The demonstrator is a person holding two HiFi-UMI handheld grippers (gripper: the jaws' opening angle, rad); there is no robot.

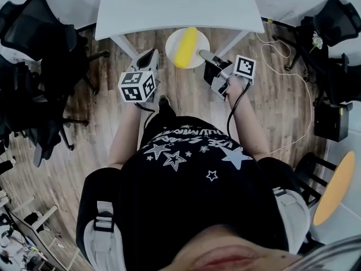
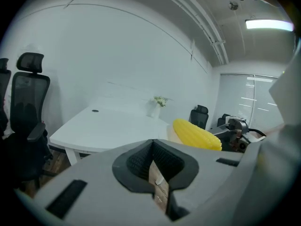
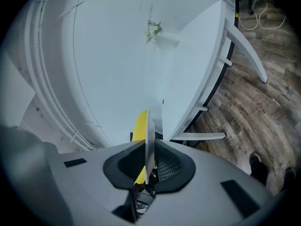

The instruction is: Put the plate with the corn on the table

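Note:
A white plate [image 1: 198, 43] carrying a yellow corn cob [image 1: 185, 47] hangs over the wood floor, just in front of the white table [image 1: 175, 4]. My right gripper [image 1: 204, 54] is shut on the plate's right rim. In the right gripper view the plate [image 3: 148, 126] stands edge-on between the pads of the right gripper [image 3: 148, 147], with the corn [image 3: 139, 124] behind it. My left gripper [image 1: 151, 55] hovers left of the plate, apart from it. In the left gripper view the left gripper [image 2: 152, 147] looks shut and holds nothing, with the corn [image 2: 196, 134] off to its right.
Black office chairs [image 1: 34, 66] crowd the left, and another chair [image 1: 338, 21] stands at the right. A white cable [image 1: 282, 55] lies on the floor by the table's right leg. A small vase of flowers [image 2: 157, 105] sits at the table's far side. The table's legs [image 1: 127, 45] flank the plate.

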